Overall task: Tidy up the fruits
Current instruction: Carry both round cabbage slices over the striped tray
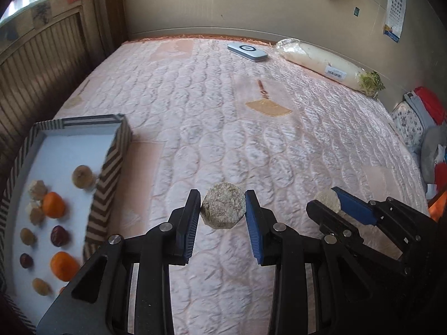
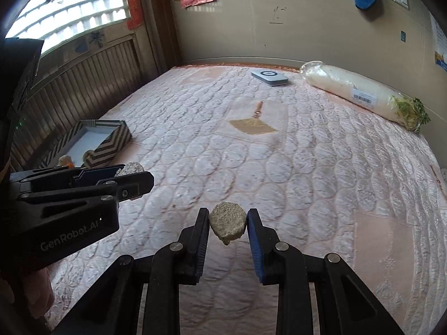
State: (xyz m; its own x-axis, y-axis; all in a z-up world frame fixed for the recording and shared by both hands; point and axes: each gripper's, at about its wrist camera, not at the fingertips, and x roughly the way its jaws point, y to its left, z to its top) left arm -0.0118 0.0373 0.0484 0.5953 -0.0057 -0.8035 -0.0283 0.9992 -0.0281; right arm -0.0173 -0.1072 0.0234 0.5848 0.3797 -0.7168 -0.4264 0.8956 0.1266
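Observation:
My left gripper is shut on a pale, rough, rounded fruit piece and holds it above the quilted bed. My right gripper is shut on a similar pale rough piece. In the left wrist view the right gripper is just to the right with its piece. In the right wrist view the left gripper is at the left with its piece. A striped box at the left holds oranges, dark red fruits and pale brown pieces.
The pink quilted bed cover fills the middle. A wrapped white radish and a flat white device lie at the far edge by the wall. Clothes are piled at the right. The box also shows in the right wrist view.

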